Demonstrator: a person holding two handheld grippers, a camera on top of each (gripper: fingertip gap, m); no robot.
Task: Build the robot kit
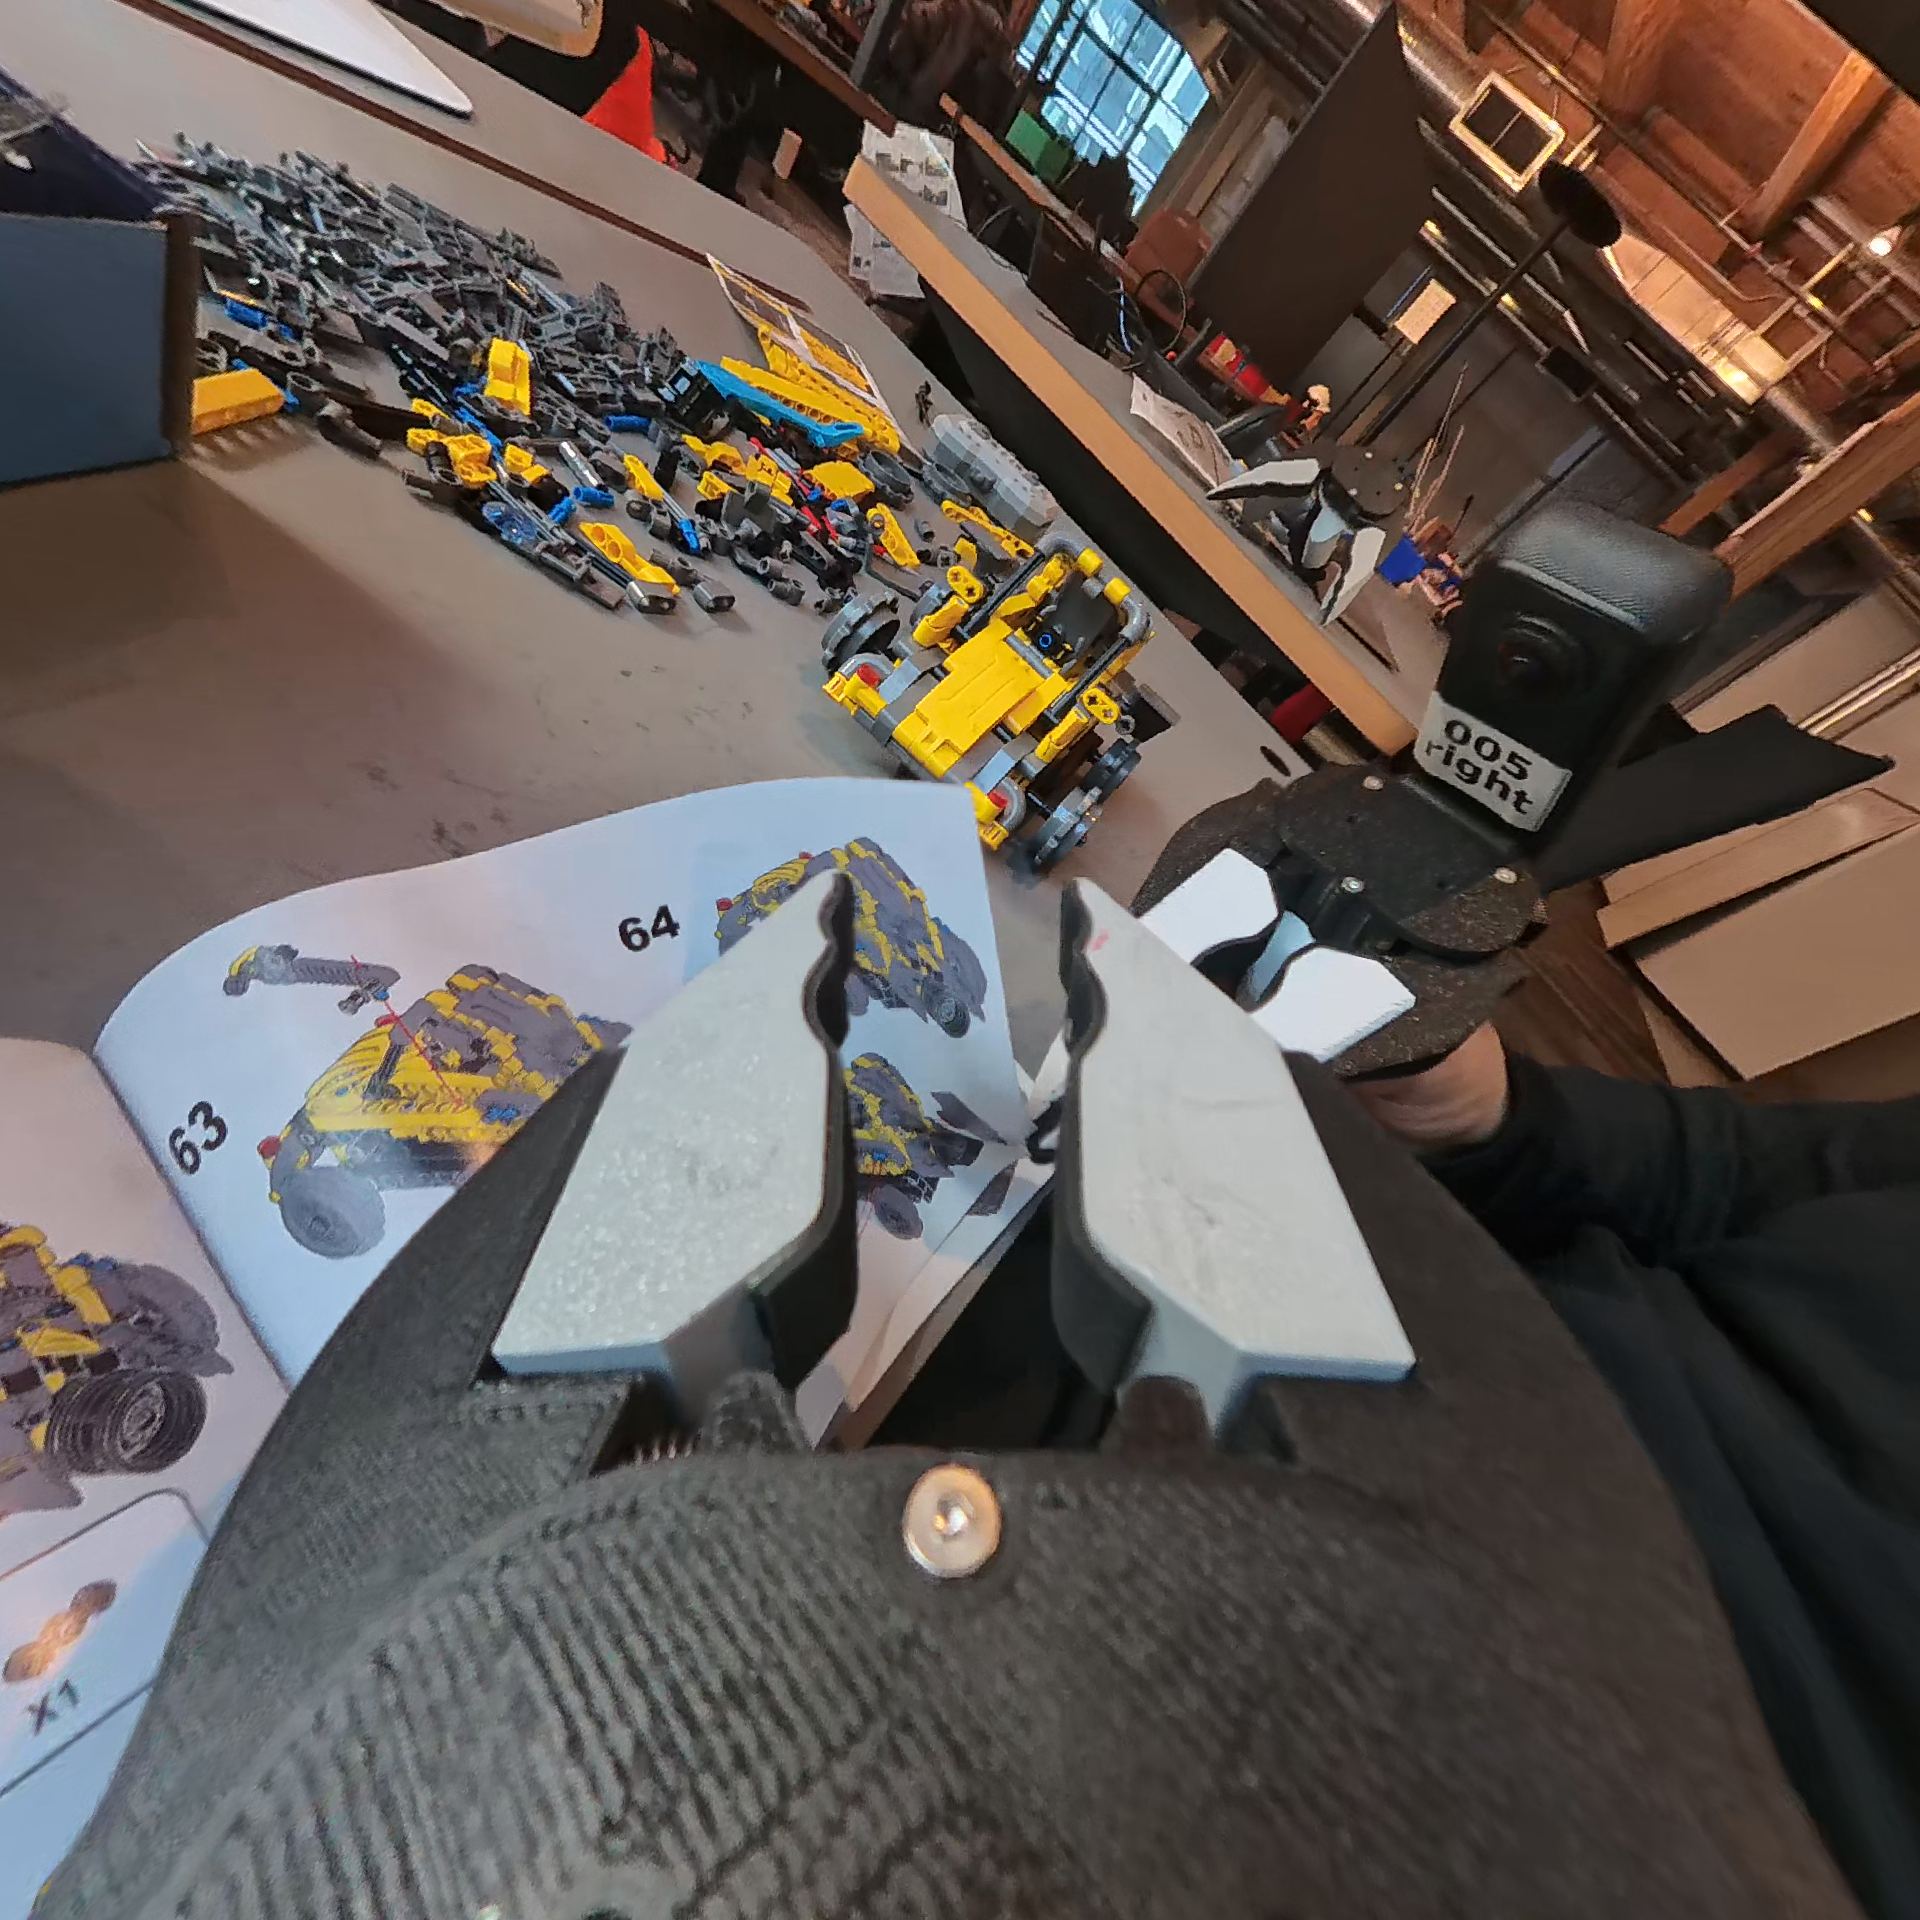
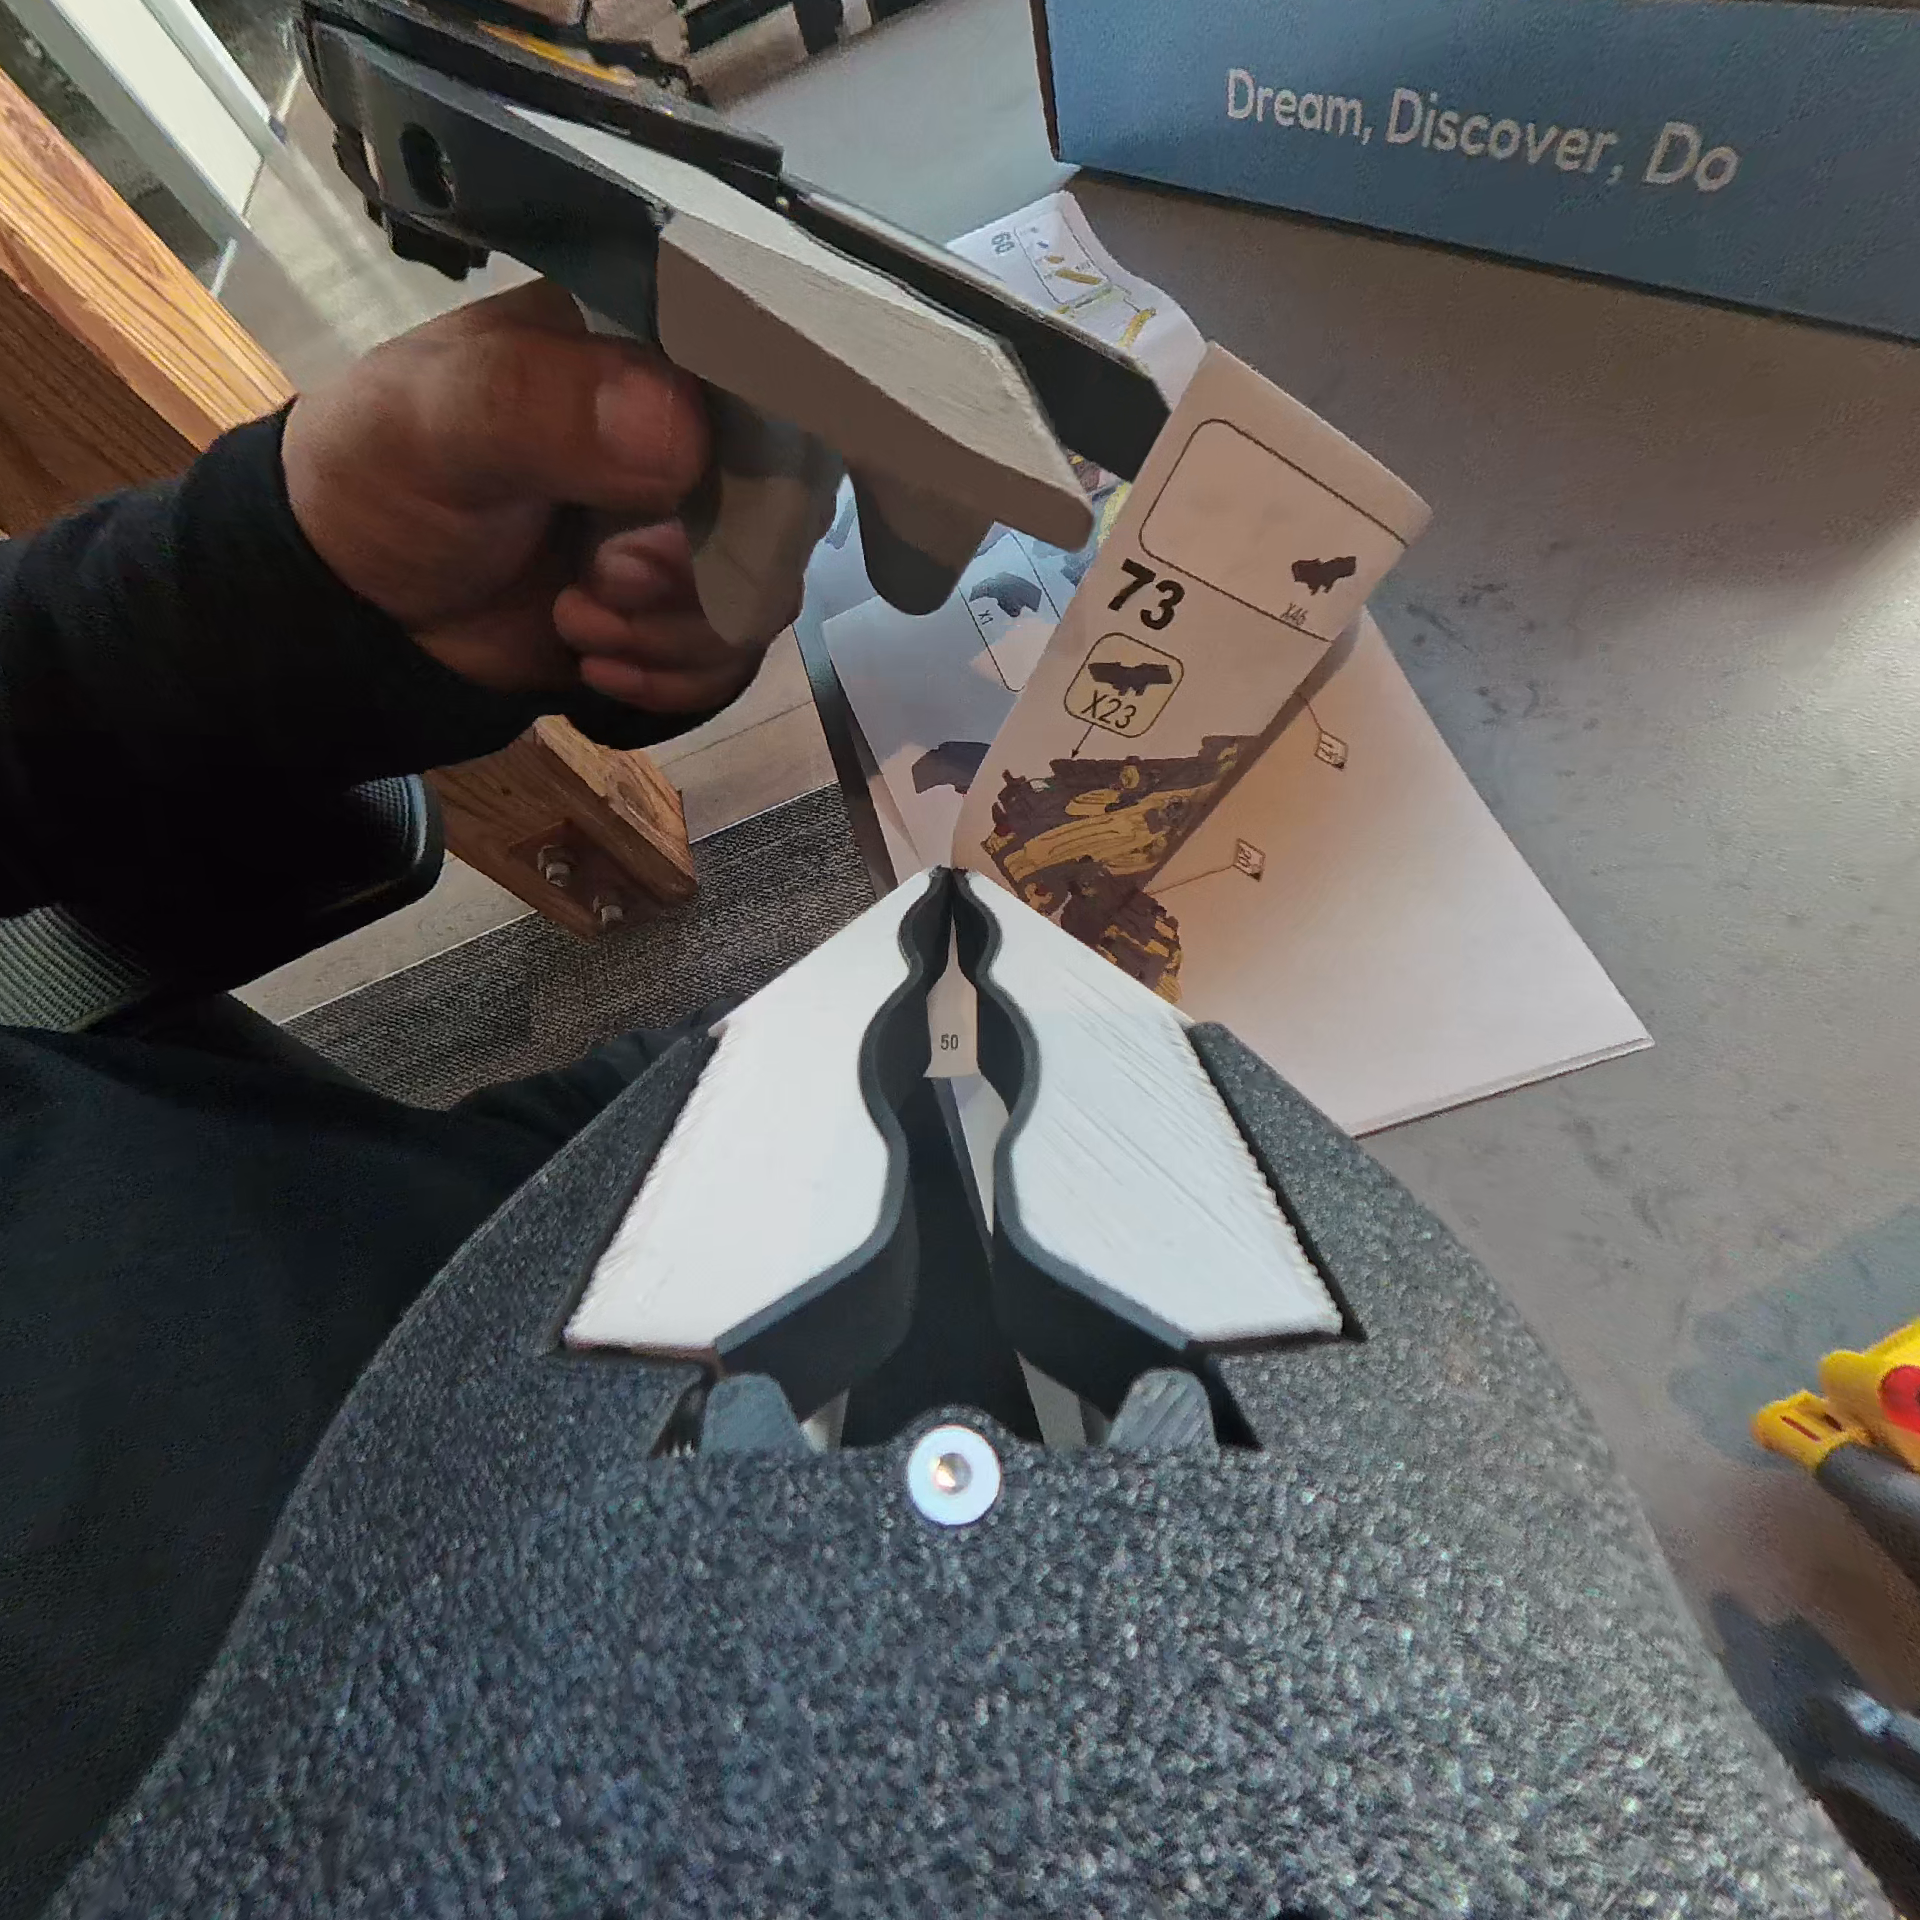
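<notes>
1. My right gripper (image 2: 951, 883) had its jaws pressed together at the tips on the bottom edge of a lifted page (image 2: 1205, 665) of the instruction booklet (image 1: 436, 1049), and a strip of the paper ran down the gap between the fingers.
2. That page stood up off the booklet, curling toward the left gripper (image 1: 951, 925), while the pages beneath lay flat on the grey worktop (image 1: 312, 675).
3. My left gripper's jaws stood apart with nothing between them, poised over the right edge of the open booklet, just beside the raised page.
4. In the right wrist view the left gripper came in from the upper left, tilted down toward the page, with a hand (image 2: 488, 520) in a dark sleeve closed around its grip.
5. Beyond the booklet a partly built yellow-and-grey brick vehicle (image 1: 997, 686) sat on the worktop, well apart from both grippers.
6. Farther back lay a spread of loose grey, yellow and blue bricks (image 1: 499, 384), with a blue box (image 1: 83, 343) at its left edge.
7. A second long bench with assorted clutter ran across the room behind.
</notes>
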